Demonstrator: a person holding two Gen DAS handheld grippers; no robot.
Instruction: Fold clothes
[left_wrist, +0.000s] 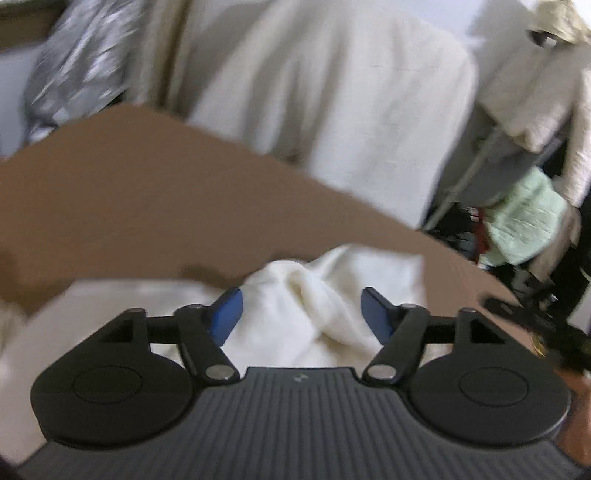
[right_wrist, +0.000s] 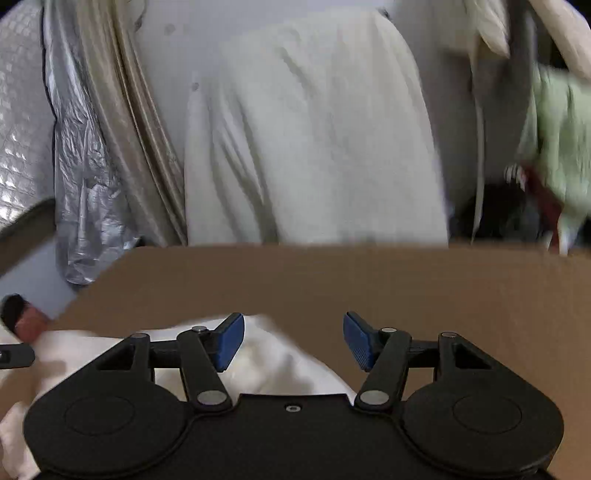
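Observation:
A crumpled cream-white garment (left_wrist: 325, 295) lies on a brown table (left_wrist: 147, 192). My left gripper (left_wrist: 301, 314) is open, its blue pads apart just above the bunched cloth, holding nothing. In the right wrist view the same white garment (right_wrist: 280, 362) lies under and to the left of my right gripper (right_wrist: 293, 341), which is open and empty, with its right pad over bare brown table (right_wrist: 443, 295). The left wrist view is blurred.
Beyond the table's far edge hang a large white cloth (right_wrist: 314, 129), a beige curtain (right_wrist: 122, 129) and silver quilted material (right_wrist: 81, 184). A pale green garment (left_wrist: 524, 218) and dark clutter lie at the right. Part of a hand (right_wrist: 29, 325) shows at the left edge.

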